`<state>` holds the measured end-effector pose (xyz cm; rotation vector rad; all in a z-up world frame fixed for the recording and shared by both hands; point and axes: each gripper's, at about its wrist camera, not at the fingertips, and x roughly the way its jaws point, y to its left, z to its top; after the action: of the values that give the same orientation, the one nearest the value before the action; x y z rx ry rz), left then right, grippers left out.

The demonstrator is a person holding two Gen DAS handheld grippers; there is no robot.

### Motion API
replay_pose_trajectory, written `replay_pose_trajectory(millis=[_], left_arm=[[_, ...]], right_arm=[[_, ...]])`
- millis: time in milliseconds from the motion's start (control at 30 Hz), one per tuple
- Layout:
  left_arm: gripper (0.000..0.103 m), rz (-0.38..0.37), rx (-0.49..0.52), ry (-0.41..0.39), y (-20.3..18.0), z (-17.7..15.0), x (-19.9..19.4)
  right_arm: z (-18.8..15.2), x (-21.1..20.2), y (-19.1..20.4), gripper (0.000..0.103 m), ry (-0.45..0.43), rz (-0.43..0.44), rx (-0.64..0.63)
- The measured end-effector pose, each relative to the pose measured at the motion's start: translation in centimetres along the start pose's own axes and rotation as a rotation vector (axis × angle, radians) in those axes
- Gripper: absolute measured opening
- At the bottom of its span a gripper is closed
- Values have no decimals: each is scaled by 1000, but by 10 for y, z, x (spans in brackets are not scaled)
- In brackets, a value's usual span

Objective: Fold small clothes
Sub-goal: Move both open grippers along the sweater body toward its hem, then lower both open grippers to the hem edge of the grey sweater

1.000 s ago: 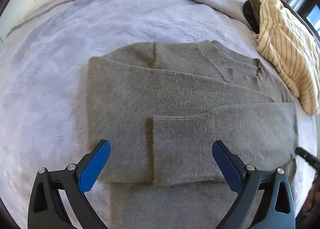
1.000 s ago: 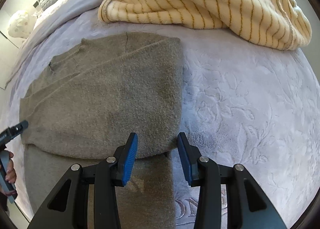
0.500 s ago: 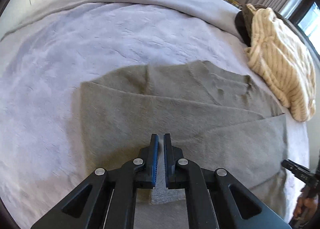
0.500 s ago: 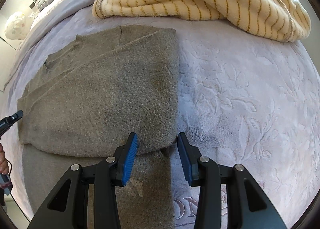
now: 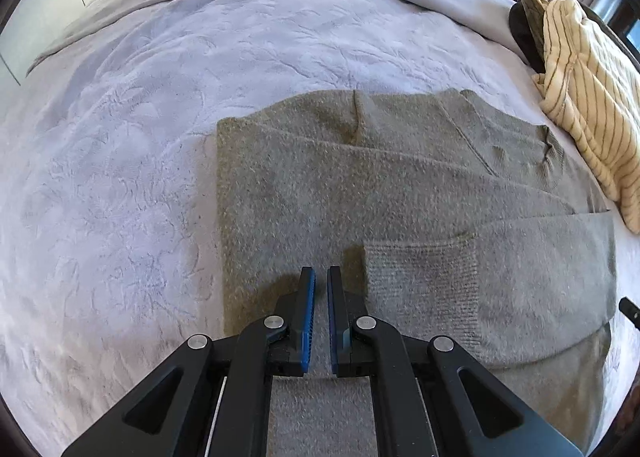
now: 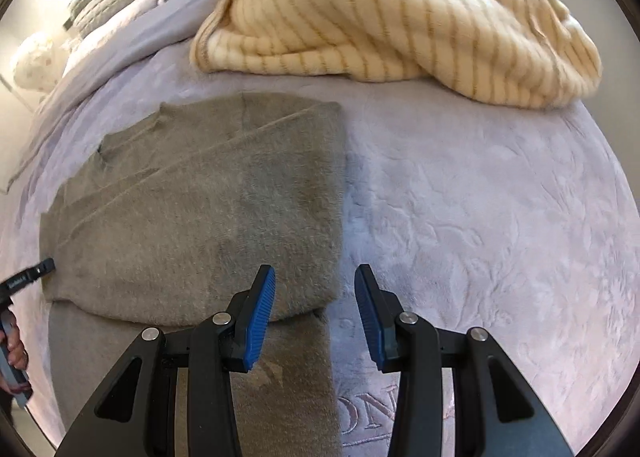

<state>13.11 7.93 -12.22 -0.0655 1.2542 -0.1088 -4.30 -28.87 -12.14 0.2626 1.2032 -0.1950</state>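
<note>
On the left, the pale lilac bed cover is spreading out bare and textured toward the edge of the bed. The grey sweater is lying flat in the middle of the bed, with both sleeves folded across its body, so that one ribbed cuff is resting on top near the front edge. The left gripper is hovering low over the near left part of the sweater, casting a shadow on the knit just ahead of its tips. Its jaws are standing almost closed, with only a narrow slit between the blue pads, and nothing is showing between them.

In the right wrist view, the sweater is filling the left half, its straight folded edge running down toward the right gripper. That gripper is hanging over the sweater's near right corner, its jaws standing partly open with a clear gap and holding nothing; whether the left pad is touching the knit I cannot tell. Beyond the sweater, a cream striped blanket is lying bunched up at the far side of the bed, close to the sweater's collar end but apart from it.
</note>
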Motion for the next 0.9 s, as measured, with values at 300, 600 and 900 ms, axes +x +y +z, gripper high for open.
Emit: replay_pose_trajectory(millis=[300, 600, 900], left_arm=[[7, -2, 8, 21, -8, -9, -4], [7, 15, -1, 17, -13, -20, -29], [103, 40, -19, -37, -16, -39, -84]], right_arm=[[-7, 24, -9, 53, 114, 31, 83], [-9, -18, 7, 58, 75, 45, 57], [-26, -59, 52, 69, 47, 79, -31]])
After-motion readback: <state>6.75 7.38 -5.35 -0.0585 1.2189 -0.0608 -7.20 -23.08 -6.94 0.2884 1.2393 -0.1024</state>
